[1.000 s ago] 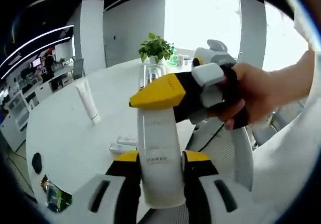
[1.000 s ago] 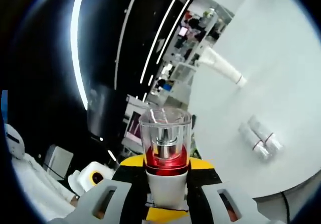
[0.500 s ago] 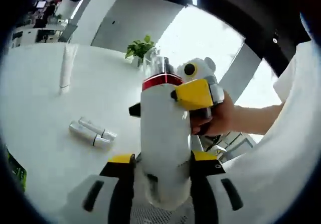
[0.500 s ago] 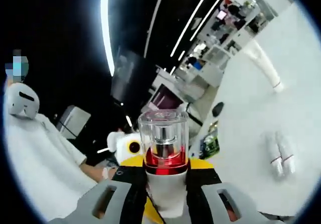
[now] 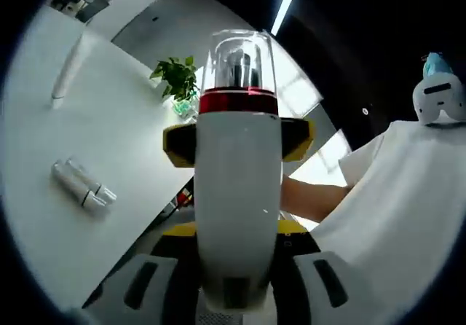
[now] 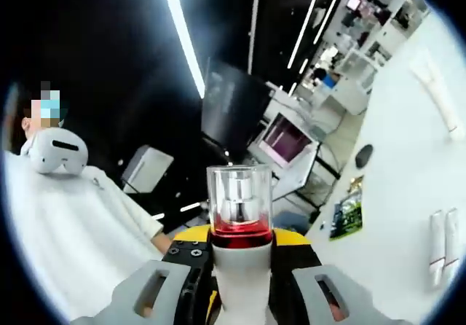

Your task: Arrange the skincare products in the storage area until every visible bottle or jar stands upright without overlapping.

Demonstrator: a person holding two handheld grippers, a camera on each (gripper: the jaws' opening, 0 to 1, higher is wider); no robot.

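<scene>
Above the white table [image 5: 44,194], both tongs [image 5: 237,230] [image 6: 242,267] clamp one upright bottle [image 5: 237,194].

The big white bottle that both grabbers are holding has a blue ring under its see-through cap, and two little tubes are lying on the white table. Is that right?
Not quite. The ring under the clear cap of the white bottle is red, not blue; both the left gripper view and the right gripper view show it. The rest holds: the left gripper and right gripper both grip the bottle, and two small tubes lie on the white table.

Plenty of open tabletop [image 5: 44,216]; just two small tubes [image 5: 81,185] mid-surface, a white tube [image 5: 67,77] and plant [image 5: 177,83] near the far edge.
</scene>
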